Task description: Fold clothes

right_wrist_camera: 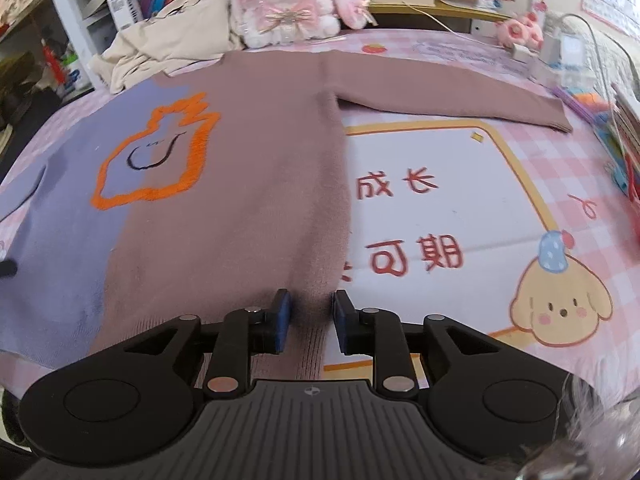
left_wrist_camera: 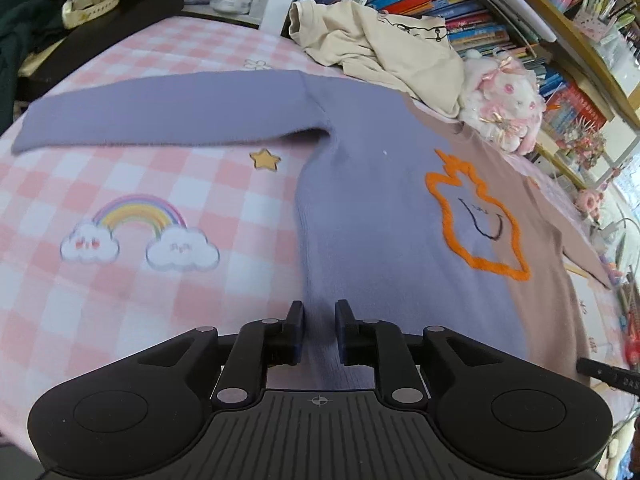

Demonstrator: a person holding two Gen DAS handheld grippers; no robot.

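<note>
Flat lilac/mauve sweater (left_wrist_camera: 372, 184), sleeves out

The table mat (right_wrist_camera: 500, 200) bears red Chinese characters, seen upside down: 成长 and 可期.

the sweater's (left_wrist_camera: 360, 200) hem is hidden under the left hand-held gripper (left_wrist_camera: 319, 332); fabric there is blurred. book spines (left_wrist_camera: 460, 12) are too small to read; whether pads pinch fabric is unclear.

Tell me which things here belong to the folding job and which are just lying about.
In the job: two-tone sweater, left gripper and right gripper, both at its hem.

Lying about: cream garment, plush bunny, books, checked cover.
</note>
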